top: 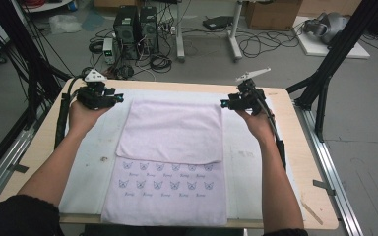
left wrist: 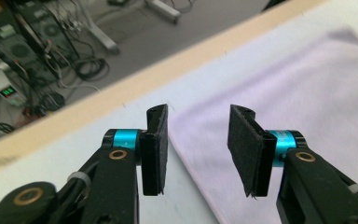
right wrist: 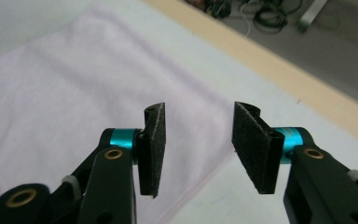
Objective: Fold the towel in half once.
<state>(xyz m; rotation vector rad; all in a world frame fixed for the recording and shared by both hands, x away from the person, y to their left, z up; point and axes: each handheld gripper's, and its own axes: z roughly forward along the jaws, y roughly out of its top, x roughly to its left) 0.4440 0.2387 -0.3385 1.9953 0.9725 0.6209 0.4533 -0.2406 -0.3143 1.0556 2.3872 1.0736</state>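
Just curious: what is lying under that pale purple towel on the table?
A white cloth covers the wooden table beneath the towel. The towel's folded-over flap hides part of its cat-face print; anything under it stays hidden.

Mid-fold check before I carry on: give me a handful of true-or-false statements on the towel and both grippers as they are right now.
1. The left gripper has cloth clamped between its pads. False: its jaws stand apart with nothing between them.
2. The right gripper is open and holds nothing. True.
3. The pale towel lies with its far part folded toward the person, and its printed near part is uncovered. True.
4. The towel hangs in the air between the two grippers. False: it lies flat on the white mat.
5. In the high view each gripper is beside a far corner of the towel. True.
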